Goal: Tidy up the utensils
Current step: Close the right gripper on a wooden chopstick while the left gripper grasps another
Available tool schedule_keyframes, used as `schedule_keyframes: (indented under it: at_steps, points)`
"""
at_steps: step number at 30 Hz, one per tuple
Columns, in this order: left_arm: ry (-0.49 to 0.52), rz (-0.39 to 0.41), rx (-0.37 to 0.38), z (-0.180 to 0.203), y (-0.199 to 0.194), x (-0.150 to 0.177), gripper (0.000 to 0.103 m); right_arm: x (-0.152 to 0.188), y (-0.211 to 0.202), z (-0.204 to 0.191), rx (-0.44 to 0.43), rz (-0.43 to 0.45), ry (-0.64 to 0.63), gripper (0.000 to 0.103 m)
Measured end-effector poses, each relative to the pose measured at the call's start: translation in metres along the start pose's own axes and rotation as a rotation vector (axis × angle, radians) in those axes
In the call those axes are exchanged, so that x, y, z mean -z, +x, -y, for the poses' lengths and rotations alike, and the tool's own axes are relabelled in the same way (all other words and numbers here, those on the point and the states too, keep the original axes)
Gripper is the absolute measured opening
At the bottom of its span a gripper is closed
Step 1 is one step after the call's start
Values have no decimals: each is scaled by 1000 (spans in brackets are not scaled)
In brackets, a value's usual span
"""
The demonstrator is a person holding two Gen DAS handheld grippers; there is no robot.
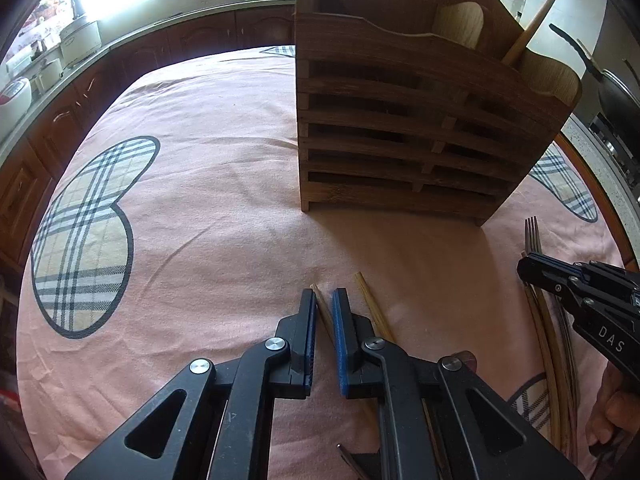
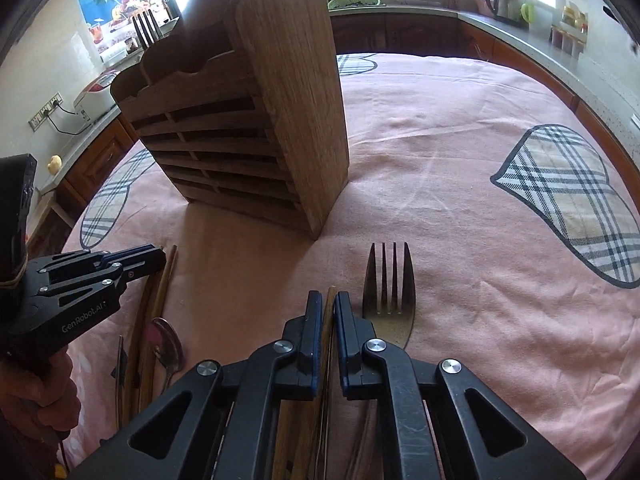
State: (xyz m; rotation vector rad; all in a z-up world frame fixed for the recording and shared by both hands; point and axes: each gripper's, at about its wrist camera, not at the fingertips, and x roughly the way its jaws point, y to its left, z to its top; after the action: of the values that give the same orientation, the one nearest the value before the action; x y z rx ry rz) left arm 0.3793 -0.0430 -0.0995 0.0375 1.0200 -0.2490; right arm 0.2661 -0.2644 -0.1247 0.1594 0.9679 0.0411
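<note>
Both grippers clamp chopsticks lying lengthwise toward the rack: left gripper grips a chopstick, right gripper grips another stick. Beside it lies the fork, tines rackward.

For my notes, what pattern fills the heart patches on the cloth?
Plaid heart patches; right wrist view.

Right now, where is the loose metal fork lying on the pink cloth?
In the right wrist view the metal fork lies flat on the pink cloth, right of the right gripper, tines pointing toward the wooden slatted utensil holder.
</note>
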Motion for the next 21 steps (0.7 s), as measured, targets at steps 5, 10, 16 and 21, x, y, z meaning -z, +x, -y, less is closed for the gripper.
schedule_keyframes:
  at_steps: [5,10,16,21]
  points:
    - [-39,22,43,-17,-20,3,4,0,-20,6,-53,55,48,5]
    - [-57,74,65,-24,-49,8,4,-3,-44,11,-76,112,83,5]
    - [-68,147,97,-23,-88,16,4,-4,-79,9,-99,191,99,5]
    - [-76,203,116,-29,-127,28,4,-3,-109,0,-105,256,97,4]
